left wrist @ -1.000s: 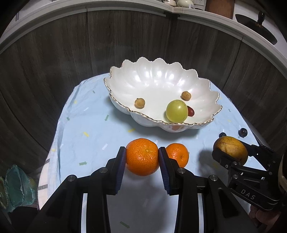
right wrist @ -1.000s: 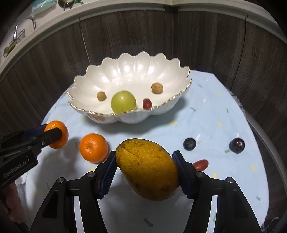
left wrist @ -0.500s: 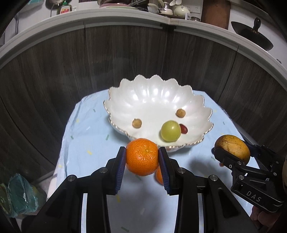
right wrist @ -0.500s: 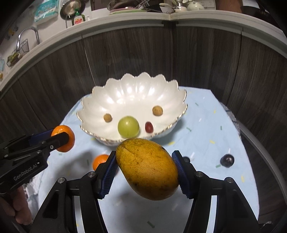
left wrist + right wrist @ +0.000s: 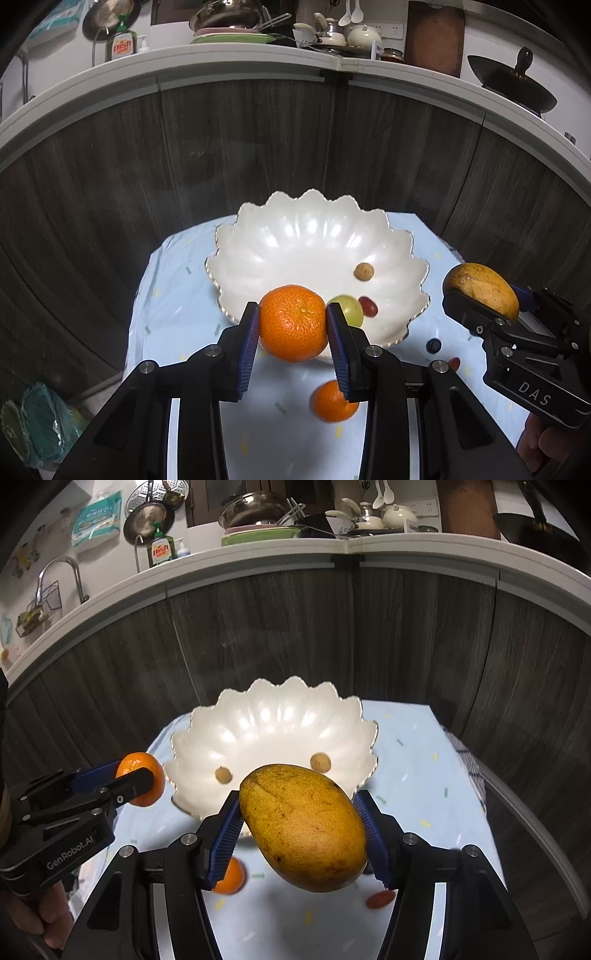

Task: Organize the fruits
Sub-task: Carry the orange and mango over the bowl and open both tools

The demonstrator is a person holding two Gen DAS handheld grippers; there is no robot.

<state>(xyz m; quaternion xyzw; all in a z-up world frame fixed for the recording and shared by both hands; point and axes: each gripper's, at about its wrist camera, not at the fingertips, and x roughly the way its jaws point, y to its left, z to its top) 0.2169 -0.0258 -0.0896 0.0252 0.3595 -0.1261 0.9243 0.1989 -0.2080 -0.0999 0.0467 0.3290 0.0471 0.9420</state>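
Orange mandarin [image 5: 293, 323] clamped in left gripper [image 5: 291, 328] half-hides green fruit [image 5: 349, 309]; right gripper [image 5: 303, 830] clamps mango [image 5: 304, 827].

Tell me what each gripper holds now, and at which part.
Left gripper: a tangerine, pads on its two sides. Right gripper: a mango, clamped across its middle.

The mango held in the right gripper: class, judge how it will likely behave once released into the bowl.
The mango looks large and probably heavy, so it may land hard in the glossy bowl. Its rounded, oblong shape could roll or rock, likely settling lengthwise. It might also nudge the small fruits already inside.
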